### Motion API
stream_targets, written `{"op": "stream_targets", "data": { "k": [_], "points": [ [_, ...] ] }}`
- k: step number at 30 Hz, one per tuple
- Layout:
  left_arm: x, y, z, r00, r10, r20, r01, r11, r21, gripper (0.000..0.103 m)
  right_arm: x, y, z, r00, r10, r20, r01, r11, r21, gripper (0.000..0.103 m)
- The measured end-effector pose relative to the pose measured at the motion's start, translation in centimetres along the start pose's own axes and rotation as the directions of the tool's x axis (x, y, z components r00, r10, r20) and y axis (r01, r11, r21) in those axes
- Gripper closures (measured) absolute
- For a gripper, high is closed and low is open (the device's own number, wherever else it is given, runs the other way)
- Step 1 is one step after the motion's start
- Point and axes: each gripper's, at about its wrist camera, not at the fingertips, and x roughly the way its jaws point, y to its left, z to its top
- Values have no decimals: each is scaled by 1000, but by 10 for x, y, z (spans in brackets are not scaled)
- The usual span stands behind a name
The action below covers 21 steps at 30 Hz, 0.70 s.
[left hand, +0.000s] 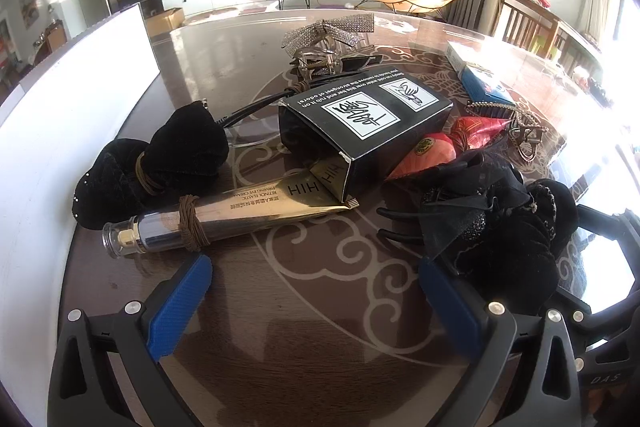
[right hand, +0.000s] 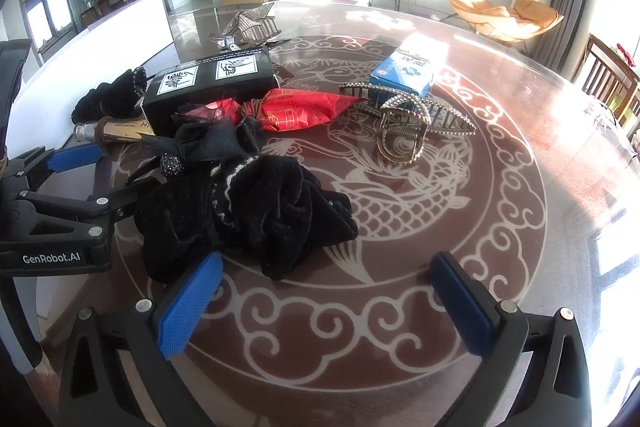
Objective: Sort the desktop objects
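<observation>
A pile of objects lies on the round glass table (left hand: 320, 327). A black box (left hand: 360, 123) sits in the middle, a gold cream tube (left hand: 240, 211) with a brown hair tie in front of it, and a black velvet bow (left hand: 152, 163) to its left. A black scrunchie and lace clip (right hand: 248, 203) lie just beyond my right gripper's left finger. A red packet (right hand: 304, 111), a metal claw clip (right hand: 404, 123) and a blue box (right hand: 408, 71) lie further back. My left gripper (left hand: 316, 287) is open and empty near the tube. My right gripper (right hand: 328, 295) is open and empty.
A white board (left hand: 72, 115) stands along the table's left edge. A rhinestone bow clip (left hand: 328, 35) lies at the far side of the pile. The left gripper also shows at the left of the right wrist view (right hand: 72, 187). Chairs stand beyond the table at the right.
</observation>
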Motion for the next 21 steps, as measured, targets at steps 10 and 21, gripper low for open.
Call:
{"op": "stream_targets", "data": {
  "k": [10,21],
  "points": [
    [0,-1,0,1000,0,0,0,1000,0,0,-1,0,-1,1000,-1,1,1,1000,0,0],
    [0,-1,0,1000,0,1,0,1000,-1,0,-1,0,-1,1000,-2,1,2,1000,1,0]
  ]
}}
